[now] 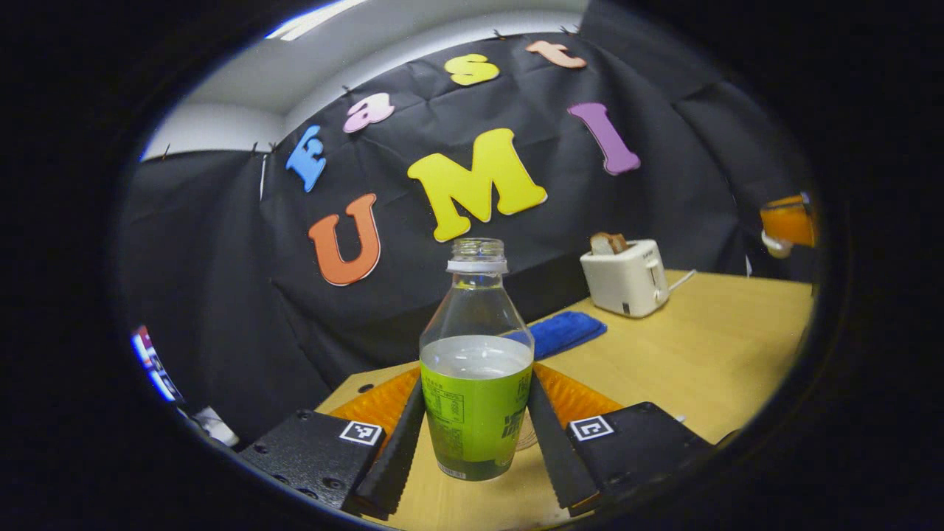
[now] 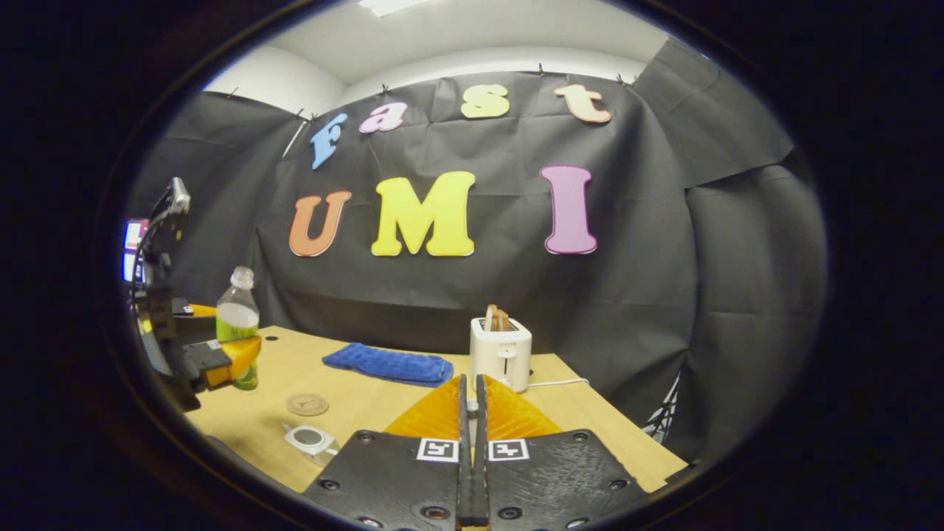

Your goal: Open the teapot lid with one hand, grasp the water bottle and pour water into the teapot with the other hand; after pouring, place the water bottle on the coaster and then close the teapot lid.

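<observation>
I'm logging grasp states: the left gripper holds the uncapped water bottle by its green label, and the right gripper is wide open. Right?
Not quite. The left gripper does hold the uncapped water bottle by its green label, but the right gripper is shut, fingers together, as the right gripper view shows.

No legible text: print on the bottle label (image 1: 476,417) too small.
</observation>
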Motion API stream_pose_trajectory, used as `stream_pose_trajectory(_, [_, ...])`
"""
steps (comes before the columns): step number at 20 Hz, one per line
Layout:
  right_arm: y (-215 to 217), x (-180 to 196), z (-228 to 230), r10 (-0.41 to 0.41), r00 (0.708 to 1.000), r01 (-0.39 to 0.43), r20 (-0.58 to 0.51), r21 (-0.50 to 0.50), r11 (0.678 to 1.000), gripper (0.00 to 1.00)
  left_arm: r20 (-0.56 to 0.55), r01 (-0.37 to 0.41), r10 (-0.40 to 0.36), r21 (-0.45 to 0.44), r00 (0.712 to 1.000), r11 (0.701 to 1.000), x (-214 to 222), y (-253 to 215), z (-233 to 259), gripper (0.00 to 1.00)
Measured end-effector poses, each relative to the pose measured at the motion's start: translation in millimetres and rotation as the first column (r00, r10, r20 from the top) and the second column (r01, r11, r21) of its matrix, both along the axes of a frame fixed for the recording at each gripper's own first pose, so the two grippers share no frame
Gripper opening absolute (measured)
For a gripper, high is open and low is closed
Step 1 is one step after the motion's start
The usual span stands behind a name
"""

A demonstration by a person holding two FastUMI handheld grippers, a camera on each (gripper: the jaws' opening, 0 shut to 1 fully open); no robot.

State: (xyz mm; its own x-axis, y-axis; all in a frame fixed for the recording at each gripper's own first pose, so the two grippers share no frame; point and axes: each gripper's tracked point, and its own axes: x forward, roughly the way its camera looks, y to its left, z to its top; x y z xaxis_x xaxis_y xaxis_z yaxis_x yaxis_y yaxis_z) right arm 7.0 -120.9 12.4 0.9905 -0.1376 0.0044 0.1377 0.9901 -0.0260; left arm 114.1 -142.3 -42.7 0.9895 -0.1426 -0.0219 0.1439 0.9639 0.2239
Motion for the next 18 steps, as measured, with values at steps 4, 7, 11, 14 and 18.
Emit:
stream_pose_trajectory(4, [2.8,6.2,-9.7,-0.011,1.000,0.010,-0.029,-0.030,1.000,0.00,0.029,-0.006,0.012,-0.196,1.000,0.981,33.2,4.3,3.2,0.77])
stream_pose_trajectory(7, [2.4,11.1,-17.9,-0.004,0.999,0.003,-0.054,-0.026,1.000,0.00,0.010,-0.001,0.003,-0.258,1.000,0.966,57.5,7.4,-14.6,0.78])
stream_pose_trajectory(11, [2.9,18.2,-27.1,0.000,0.997,-0.002,-0.079,-0.025,1.000,0.00,-0.043,-0.010,-0.002,-0.289,0.999,0.957,79.9,15.7,-47.3,0.79])
stream_pose_trajectory(14, [5.3,21.6,-34.0,0.001,0.995,-0.005,-0.100,-0.038,0.999,0.00,-0.057,0.005,-0.022,-0.287,0.998,0.958,86.6,12.3,-61.6,0.79])
stream_pose_trajectory(18, [8.2,24.3,-38.3,0.004,0.994,-0.009,-0.112,-0.044,0.999,0.00,-0.066,0.011,-0.030,-0.270,0.997,0.963,91.2,8.9,-71.3,0.80])
